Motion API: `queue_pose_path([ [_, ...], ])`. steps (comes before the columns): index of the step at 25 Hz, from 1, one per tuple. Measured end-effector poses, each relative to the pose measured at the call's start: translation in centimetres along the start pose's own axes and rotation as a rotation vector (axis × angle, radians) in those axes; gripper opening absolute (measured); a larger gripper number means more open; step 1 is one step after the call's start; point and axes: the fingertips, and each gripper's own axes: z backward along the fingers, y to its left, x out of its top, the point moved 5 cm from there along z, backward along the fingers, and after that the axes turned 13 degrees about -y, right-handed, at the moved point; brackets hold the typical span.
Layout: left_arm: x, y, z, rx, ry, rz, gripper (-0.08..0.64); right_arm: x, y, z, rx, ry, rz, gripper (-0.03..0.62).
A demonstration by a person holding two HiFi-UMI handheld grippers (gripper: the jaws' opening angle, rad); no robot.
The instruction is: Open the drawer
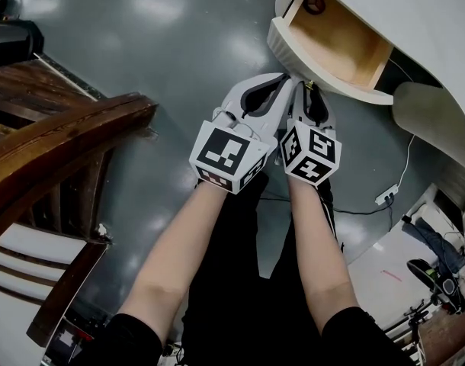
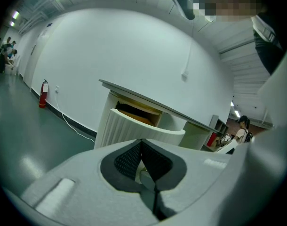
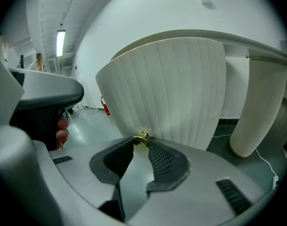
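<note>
Right gripper (image 3: 141,143) has its jaws closed on the small brass knob (image 3: 142,139) at the middle of the drawer's (image 3: 171,91) curved, ribbed white front; the dark meshed pads (image 3: 161,158) press the knob from both sides. In the head view this gripper (image 1: 307,90) points up at the lower edge of that front, with the knob (image 1: 309,85) just showing at its tip. The left gripper (image 1: 282,80) lies close beside it, the two bodies nearly touching, its nose also just below the drawer front. Its own view shows the jaws together at their tips (image 2: 142,142) with nothing held between them, and the drawer (image 2: 134,124) a little beyond. The drawer (image 1: 354,90) stands open, out from under the white table (image 1: 415,14), so that its bare wooden inside is seen from above, with a small round mark in the far corner. A thick white leg (image 3: 256,112) of the table stands to the right of the drawer. A dark wooden chair (image 1: 65,143) is at the left on the glossy grey floor (image 1: 171,36), and a white power strip (image 1: 385,197) with its cable lies on the floor at the right. A red extinguisher (image 2: 42,93) stands by the far wall.
</note>
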Motion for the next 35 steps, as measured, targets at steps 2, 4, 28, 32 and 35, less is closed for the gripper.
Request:
queue_pose_path([
  [2, -0.1, -0.4, 0.5, 0.002, 0.004, 0.001, 0.009, -0.2, -0.1, 0.6, -0.002, 0.006, -0.001, 0.110],
  [4, -0.2, -0.7, 0.9, 0.004, 0.006, 0.003, 0.009, -0.5, -0.2, 1.1, -0.003, 0.012, -0.001, 0.110],
  [28, 1.3, -2.1, 2.7, 0.018, 0.044, 0.000, 0.009, -1.0, -0.3, 3.1, 0.011, 0.073, -0.004, 0.112],
  [32, 2.5, -3.2, 2.2, 0.011, 0.055, -0.010, 0.009, 0.2, -1.1, 4.2, 0.014, 0.095, -0.004, 0.110],
  [35, 3.5, -4.3, 1.8, 0.003, 0.070, -0.016, 0.009, 1.7, -1.4, 5.3, 0.037, 0.107, 0.011, 0.094],
])
